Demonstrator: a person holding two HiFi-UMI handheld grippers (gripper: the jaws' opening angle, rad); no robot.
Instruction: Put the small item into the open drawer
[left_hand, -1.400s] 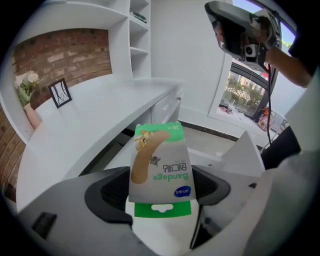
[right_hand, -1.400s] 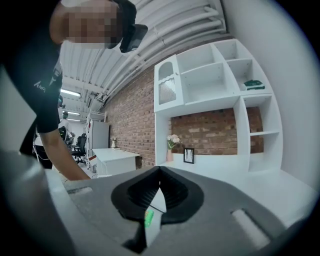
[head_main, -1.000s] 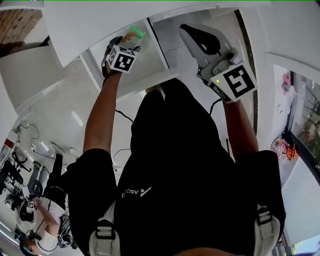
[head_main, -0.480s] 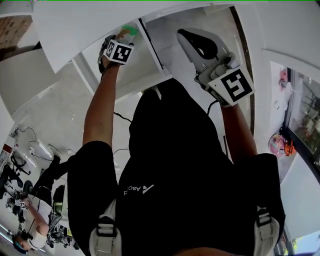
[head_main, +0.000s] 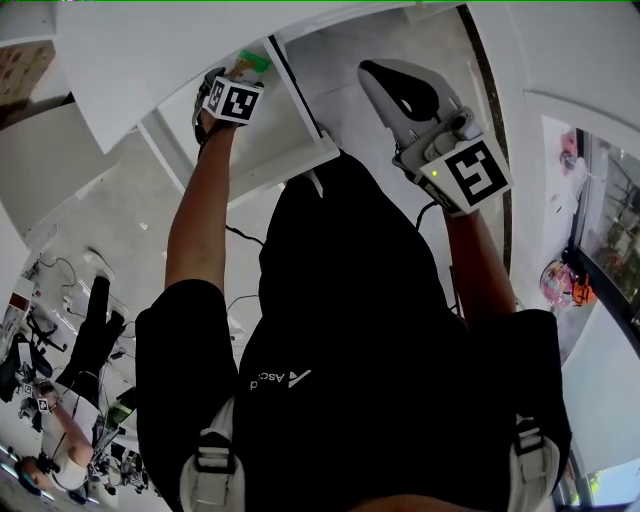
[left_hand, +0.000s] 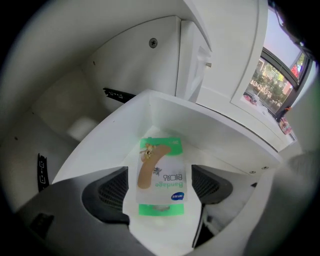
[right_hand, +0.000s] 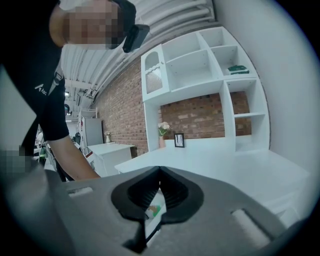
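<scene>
Green-banded and white, the bandage packet (left_hand: 161, 175) lies face up on the floor of the open drawer (left_hand: 220, 127), towards its far corner. In the head view only its green end (head_main: 254, 60) shows past the left claw (head_main: 244, 72).

That left claw (left_hand: 160, 173) reaches down into the drawer with its jaws standing apart, one on each side of the packet. A sliver of white drawer floor shows between each jaw and the packet's edge, so I judge that it has let go and is not pinching.

The right claw (right_hand: 160, 171) is held off to the side over the white floor, well apart from the drawer (head_main: 285, 165). Its jaws are pressed together with nothing in them.

To my eye the placing step is at its end, with the item inside. The next move calls for lifting the left claw straight back out, clear of the drawer walls. Neither jaw should brush the light packet and drag it along.
</scene>
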